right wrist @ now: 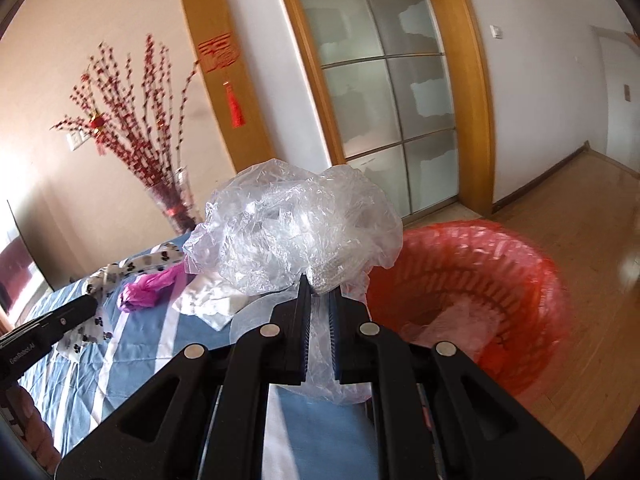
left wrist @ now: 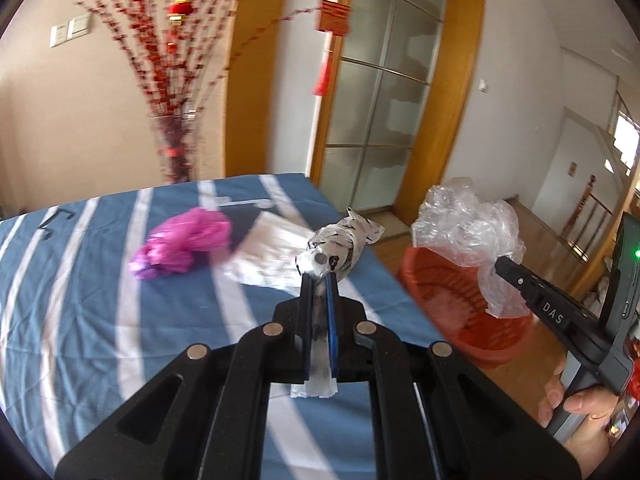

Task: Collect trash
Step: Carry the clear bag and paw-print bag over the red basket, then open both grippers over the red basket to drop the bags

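My left gripper (left wrist: 319, 278) is shut on a crumpled white wrapper with black prints (left wrist: 340, 246), held above the striped blue bed (left wrist: 80, 300). My right gripper (right wrist: 320, 285) is shut on a clear crumpled plastic bag (right wrist: 296, 232); in the left wrist view that bag (left wrist: 468, 220) hangs over the rim of the red waste basket (left wrist: 448, 300). The basket (right wrist: 480, 280), lined with a red bag, stands on the floor right of the bed. A purple crumpled bag (left wrist: 184, 244) and a white sheet of plastic (left wrist: 268, 256) lie on the bed.
A glass vase of red blossom branches (left wrist: 176, 148) stands behind the bed by the wall. A frosted glass door in a wooden frame (left wrist: 380, 100) is behind the basket. Wooden floor (right wrist: 580, 240) spreads to the right. A hand (left wrist: 576, 396) holds the right gripper's handle.
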Demonstrator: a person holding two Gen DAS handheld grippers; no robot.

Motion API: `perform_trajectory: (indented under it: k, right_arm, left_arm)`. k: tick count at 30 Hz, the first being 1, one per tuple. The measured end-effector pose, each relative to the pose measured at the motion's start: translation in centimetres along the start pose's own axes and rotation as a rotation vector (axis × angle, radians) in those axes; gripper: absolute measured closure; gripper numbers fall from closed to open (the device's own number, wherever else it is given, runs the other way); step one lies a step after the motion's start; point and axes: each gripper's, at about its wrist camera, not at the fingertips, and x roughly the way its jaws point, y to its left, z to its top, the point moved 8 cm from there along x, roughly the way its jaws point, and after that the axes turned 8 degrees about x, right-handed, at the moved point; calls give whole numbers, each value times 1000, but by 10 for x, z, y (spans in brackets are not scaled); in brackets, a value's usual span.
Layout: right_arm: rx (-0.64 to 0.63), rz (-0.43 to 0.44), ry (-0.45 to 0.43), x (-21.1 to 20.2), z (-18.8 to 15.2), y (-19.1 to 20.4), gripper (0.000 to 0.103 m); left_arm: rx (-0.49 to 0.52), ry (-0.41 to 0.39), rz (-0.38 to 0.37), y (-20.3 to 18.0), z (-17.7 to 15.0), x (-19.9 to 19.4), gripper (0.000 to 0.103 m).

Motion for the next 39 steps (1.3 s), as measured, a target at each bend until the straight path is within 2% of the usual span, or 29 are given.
perform_trajectory:
  k: [11,21,34,37,39]
  right_arm:
    - [87,-93,-37,-9,11,-64,94]
    - [169,-165,-71,-13,22,-111,94]
    - [233,-176,-65,-3,32,-142,94]
    - [232,-169,-49,1,30,-144,93]
    - [236,-160,-34,4,28,-145,90]
  left_arm:
    - [38,21,-104,-66,11,35,95]
    - [58,46,-169,-111,12,64,95]
    - [105,69,-251,-163,15,106,94]
    - [111,91,-259,-170,10,116,91]
    - [112,106,-251,-171,7,122,84]
